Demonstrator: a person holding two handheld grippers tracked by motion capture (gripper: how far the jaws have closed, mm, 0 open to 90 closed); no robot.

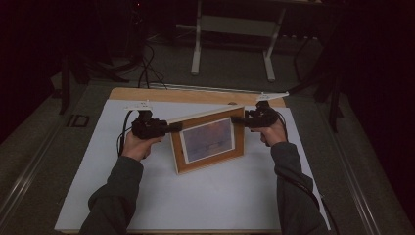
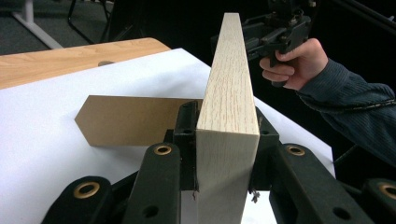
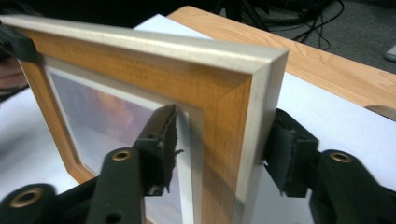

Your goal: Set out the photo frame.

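Wooden picture frame (image 1: 208, 139) upright mid white sheet (image 1: 205, 196), left gripper (image 1: 176, 128) clamping its left edge, right gripper (image 1: 236, 119) straddling its right edge, pads nearly touching, brown stand flap (image 2: 130, 120) flat behind, bare sheet all around

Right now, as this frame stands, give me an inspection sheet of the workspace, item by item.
Surface: white sheet covering a wooden table, whose far edge stays bare.
Job's things: wooden picture frame standing upright, tilted, picture facing the person; its brown stand flap lies on the sheet behind it.
Clutter: nothing seen.
Grippers: left gripper clamped on the frame's left edge; right gripper astride the right edge, front pad on the frame's face, rear pad close to its back, contact unclear.
Cables: one trails from each gripper; more lie on the floor beyond the table.
Surroundings: dim room, grey floor, a white table stand behind.
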